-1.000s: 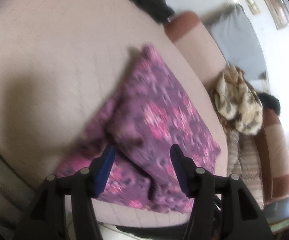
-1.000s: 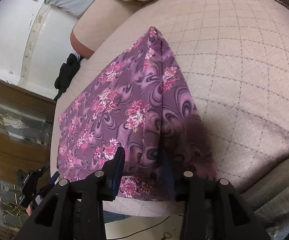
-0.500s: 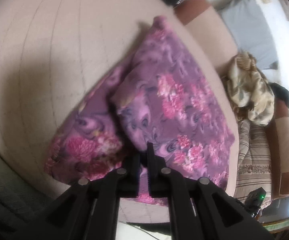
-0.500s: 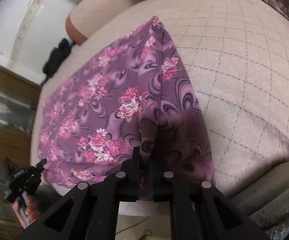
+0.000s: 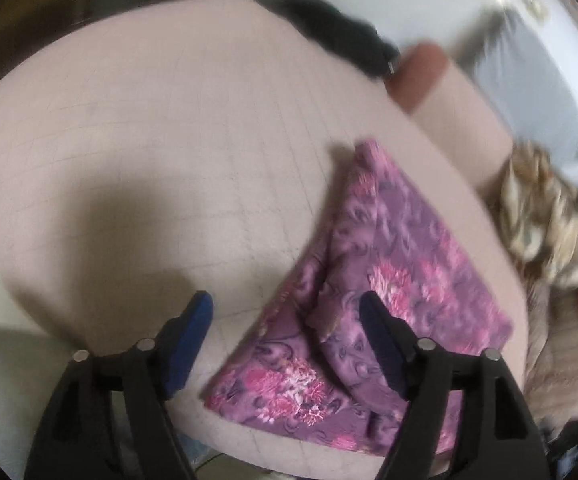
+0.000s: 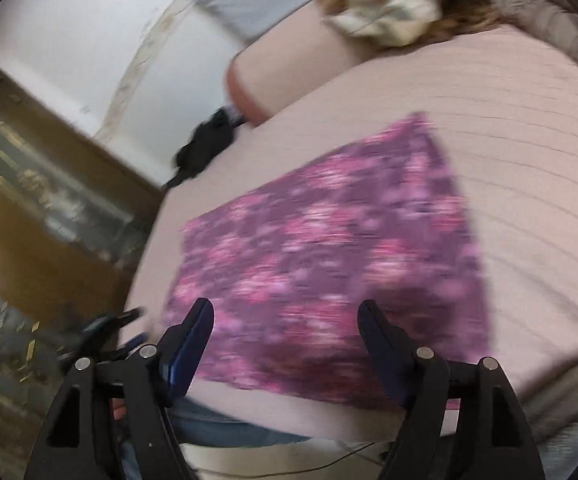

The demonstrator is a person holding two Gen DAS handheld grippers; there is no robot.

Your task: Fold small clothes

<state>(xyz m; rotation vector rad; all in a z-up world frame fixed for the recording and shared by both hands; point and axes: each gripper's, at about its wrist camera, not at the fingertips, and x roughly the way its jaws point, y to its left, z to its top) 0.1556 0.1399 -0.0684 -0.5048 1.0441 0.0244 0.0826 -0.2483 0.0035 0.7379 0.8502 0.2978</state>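
Where the pink quilted cushion (image 5: 161, 184) fills most of both views, it serves as the reference surface for all that follows. It is pale pink with a stitched diamond pattern, and the purple floral garment (image 5: 393, 280) lies on it near its front edge. In the left wrist view the garment reads as a folded wedge, its narrow tip pointing away across the cushion and an upper layer lying over a lower one. In the right wrist view the same garment (image 6: 329, 248) appears as a broad four-sided patch lying flat on the cushion; motion blur hides its fold lines there.

Beyond the cushion's far edge lie a crumpled beige patterned cloth (image 5: 545, 220), a grey pillow (image 6: 249, 4) against the white wall, and a black item (image 6: 205, 148) at the cushion's far corner. What the black item is cannot be told.

Left gripper (image 5: 287, 312): jaws have just been opening and now stand wide apart. Nothing is between the blue pads; the left finger is over bare cushion, and the right finger is over the garment's near part. No contact with the fabric is evident.

Right gripper (image 6: 285, 314): jaws have likewise just been opening and stand wide. They are above the garment's near edge, with the fabric visible in the gap but not pinched.
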